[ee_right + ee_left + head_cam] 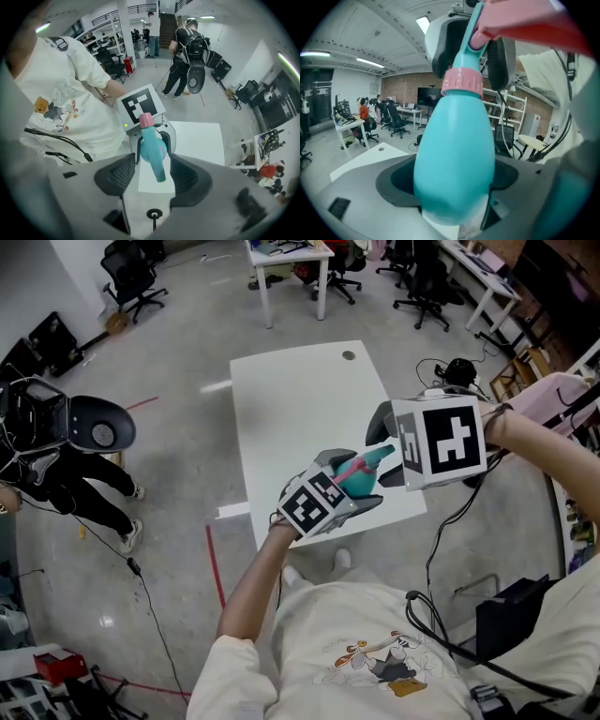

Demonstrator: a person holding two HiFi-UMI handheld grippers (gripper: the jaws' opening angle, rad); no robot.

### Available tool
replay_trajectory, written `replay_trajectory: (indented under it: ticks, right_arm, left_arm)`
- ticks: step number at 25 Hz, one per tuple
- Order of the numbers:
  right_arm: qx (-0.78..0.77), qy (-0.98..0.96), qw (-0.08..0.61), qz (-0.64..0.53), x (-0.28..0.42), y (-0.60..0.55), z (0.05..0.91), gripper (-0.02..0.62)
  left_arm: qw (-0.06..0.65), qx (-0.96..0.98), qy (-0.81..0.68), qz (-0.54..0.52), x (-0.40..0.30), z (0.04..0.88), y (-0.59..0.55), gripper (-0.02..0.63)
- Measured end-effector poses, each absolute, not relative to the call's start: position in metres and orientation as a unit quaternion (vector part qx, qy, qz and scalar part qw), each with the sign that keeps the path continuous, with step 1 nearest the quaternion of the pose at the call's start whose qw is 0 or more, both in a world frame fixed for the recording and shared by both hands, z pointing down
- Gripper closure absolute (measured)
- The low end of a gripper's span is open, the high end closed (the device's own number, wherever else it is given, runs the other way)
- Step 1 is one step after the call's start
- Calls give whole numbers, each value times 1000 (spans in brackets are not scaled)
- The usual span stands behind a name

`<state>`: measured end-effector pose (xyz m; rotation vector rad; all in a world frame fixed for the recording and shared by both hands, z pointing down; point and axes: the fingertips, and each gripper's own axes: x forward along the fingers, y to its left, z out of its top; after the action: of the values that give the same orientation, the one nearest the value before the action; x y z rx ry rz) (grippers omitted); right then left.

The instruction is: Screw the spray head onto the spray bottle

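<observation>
Near white table [309, 418], left tool [347, 491] clamps bottle [454, 154] (right tool [151, 176] agape).

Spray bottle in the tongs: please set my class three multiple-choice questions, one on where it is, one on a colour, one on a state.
1. Where is the spray bottle? A in the left tongs, clear of the white table; B in the right tongs alone; C standing on the table.
2. What colour is its collar? A yellow; B black; C pink.
3. How do the right tongs stand? A shut on the collar; B open round the spray head; C shut and empty.
Answers: A, the left tongs clamp its body; C, the neck ring is pink; B, gaps show either side of the head.
</observation>
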<state>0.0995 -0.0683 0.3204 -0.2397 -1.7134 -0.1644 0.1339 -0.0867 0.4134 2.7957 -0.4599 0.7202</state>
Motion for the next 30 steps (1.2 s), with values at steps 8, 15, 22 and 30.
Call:
replay_trajectory:
  ticks: [8,15,22,30]
  right_arm:
    - [-62,-901,430,7,70,-82,270,376]
    - [-146,-966,203,69,55,-59,247,377]
    - [-174,-968,149,101,60,-55,251,379]
    - [-206,-961,142,116,61,-44,252,457]
  left_arm:
    - [172,976,-95,91,122,368,-72,187]
    - [145,982,77,89,109,330,-31,187]
    - [128,979,87,134,121,333,-34,187]
    - [118,972,130,155,122,334,-18,187]
